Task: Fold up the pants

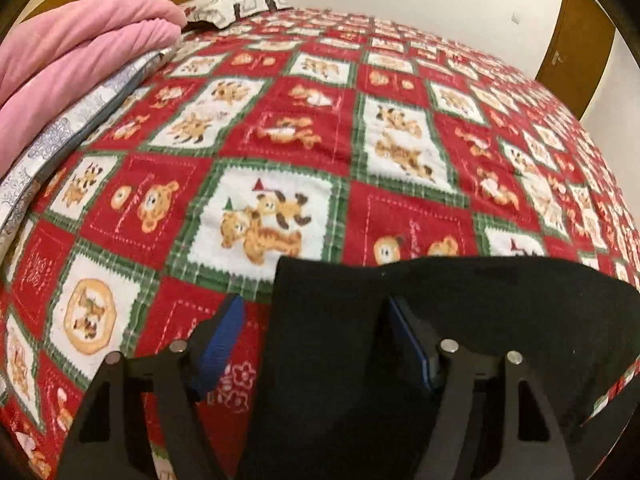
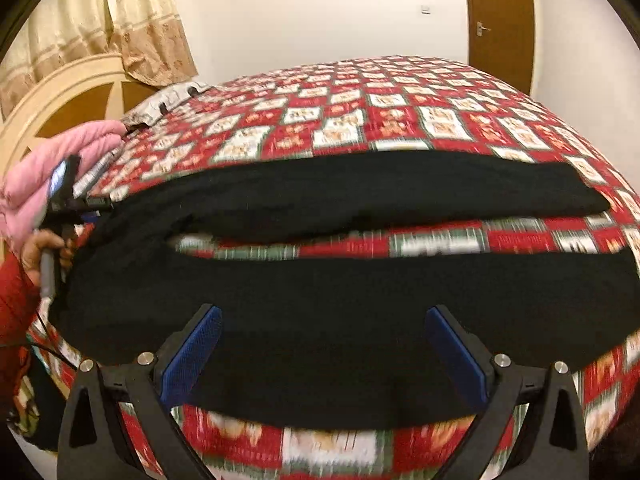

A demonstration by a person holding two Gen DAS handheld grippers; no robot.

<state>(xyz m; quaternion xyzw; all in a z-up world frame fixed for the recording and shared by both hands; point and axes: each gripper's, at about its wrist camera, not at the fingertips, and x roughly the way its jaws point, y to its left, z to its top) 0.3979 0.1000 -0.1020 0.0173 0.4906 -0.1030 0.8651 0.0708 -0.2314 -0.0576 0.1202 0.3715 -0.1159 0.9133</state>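
I see the black pants point(image 2: 320, 300) lying spread on the red patterned bedspread point(image 1: 304, 128), with the two legs running across the middle of the right wrist frame and a strip of bedspread showing between them. My right gripper point(image 2: 323, 320) has its blue pads wide apart, over the nearer leg, gripping nothing. In the left wrist frame the left gripper point(image 1: 316, 312) is also apart — one finger over the bedspread, the other over the corner of the pants in the lower right. A pink blanket point(image 1: 72, 52) is in the upper left.
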